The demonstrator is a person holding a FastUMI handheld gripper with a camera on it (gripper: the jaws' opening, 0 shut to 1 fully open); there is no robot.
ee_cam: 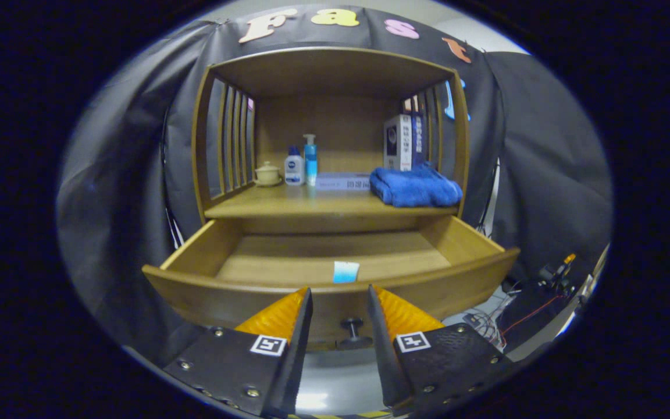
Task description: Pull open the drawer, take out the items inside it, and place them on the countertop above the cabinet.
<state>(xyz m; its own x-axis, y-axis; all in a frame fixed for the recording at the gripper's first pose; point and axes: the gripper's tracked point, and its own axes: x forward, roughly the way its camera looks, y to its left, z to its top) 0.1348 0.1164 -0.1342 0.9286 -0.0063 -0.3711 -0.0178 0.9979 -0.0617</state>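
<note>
Drawer (335, 291) pulled open, tool (339, 294) spread empty.
Small blue packet (346, 272) lies just beyond the fingertips, long axis pointing away.

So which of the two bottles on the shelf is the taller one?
The blue pump bottle is taller. It stands right beside the shorter white bottle, which sits next to the little lidded pot. The tongs are open, near the drawer's knob.

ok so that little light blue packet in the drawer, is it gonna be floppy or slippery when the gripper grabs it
The light blue packet looks thin and flat, so it is probably light and somewhat floppy. It lies on the drawer floor close behind the front panel, so pinching an edge may be awkward; it could slide on the smooth wood. The gripper is open, fingers astride the drawer knob.
</note>
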